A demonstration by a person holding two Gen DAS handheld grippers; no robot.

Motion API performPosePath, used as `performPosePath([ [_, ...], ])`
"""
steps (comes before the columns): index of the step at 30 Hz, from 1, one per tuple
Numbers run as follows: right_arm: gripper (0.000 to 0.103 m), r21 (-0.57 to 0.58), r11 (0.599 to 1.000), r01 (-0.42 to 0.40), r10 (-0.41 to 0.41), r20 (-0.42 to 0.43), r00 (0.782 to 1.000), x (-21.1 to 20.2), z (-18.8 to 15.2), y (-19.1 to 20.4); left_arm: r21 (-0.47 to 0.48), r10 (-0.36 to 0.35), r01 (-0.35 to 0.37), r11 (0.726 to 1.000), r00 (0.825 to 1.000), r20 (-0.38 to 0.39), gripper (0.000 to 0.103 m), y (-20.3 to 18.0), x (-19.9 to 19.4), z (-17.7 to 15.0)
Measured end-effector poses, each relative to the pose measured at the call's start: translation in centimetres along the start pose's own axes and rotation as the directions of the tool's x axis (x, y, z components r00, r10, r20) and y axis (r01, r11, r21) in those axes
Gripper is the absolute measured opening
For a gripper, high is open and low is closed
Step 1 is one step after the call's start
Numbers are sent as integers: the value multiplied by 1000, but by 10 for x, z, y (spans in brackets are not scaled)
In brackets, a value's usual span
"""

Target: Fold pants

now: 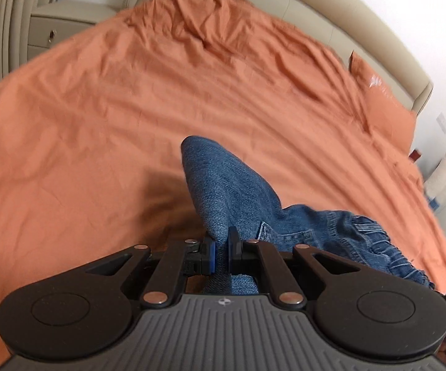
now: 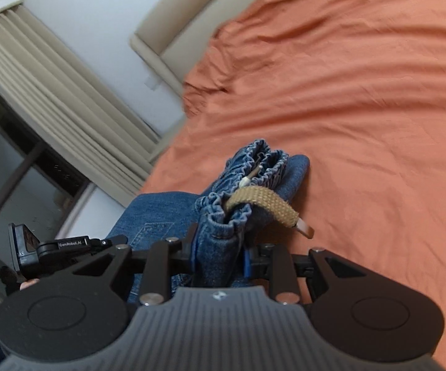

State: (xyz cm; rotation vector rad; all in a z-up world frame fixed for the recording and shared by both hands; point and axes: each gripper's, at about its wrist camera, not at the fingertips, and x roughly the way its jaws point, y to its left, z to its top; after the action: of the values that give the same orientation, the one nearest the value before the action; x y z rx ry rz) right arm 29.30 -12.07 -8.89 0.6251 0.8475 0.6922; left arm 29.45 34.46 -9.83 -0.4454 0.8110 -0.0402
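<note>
The pants are blue denim jeans [image 1: 232, 191] with an elastic waistband and a tan woven drawstring [image 2: 263, 199]. My left gripper [image 1: 221, 255] is shut on a fold of the denim, which stands up in a peak between the blue pads. In the left wrist view the ruffled waistband [image 1: 374, 241] trails off to the right. My right gripper [image 2: 218, 252] is shut on the bunched waistband end [image 2: 253, 160], held above the orange bedsheet [image 2: 362, 108]. The other gripper's body shows at the left of the right wrist view [image 2: 52, 247].
The orange sheet [image 1: 130, 108] covers a wide bed with a beige padded headboard [image 1: 362, 37]. A beige nightstand [image 1: 55, 27] and curtains [image 2: 52, 86] stand beside it. An orange pillow [image 1: 383, 105] lies at the right. A window [image 2: 12, 185] is at the left.
</note>
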Motion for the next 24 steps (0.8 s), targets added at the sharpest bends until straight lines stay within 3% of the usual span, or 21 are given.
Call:
performPosePath([
  [6,22,18,999,46,-45,-44,998,8,-29,-31,-3,5,-5,1000,1000,-21,7,33,24,-12],
  [14,21,9,992,127,-126,-74,989,27,-45,-46,18,54,-53,998,996,-64,12,37,37,-19],
  [18,22,31,988,152,-148,-111,983,30,-36,-43,-3,93,-93,996,992,-85,27,34,20,-12],
  [20,26,47,987,154,-147,-132,980,30,-31,-42,-14,93,-95,995,991,-91,33,33,3,-14],
  [22,33,56,986,155,-146,-143,979,27,-27,-42,-23,80,-83,996,991,-103,50,34,-15,-20],
  [24,38,32,986,161,-155,-144,977,22,-24,-37,-24,77,-81,996,990,-121,56,35,-31,-30],
])
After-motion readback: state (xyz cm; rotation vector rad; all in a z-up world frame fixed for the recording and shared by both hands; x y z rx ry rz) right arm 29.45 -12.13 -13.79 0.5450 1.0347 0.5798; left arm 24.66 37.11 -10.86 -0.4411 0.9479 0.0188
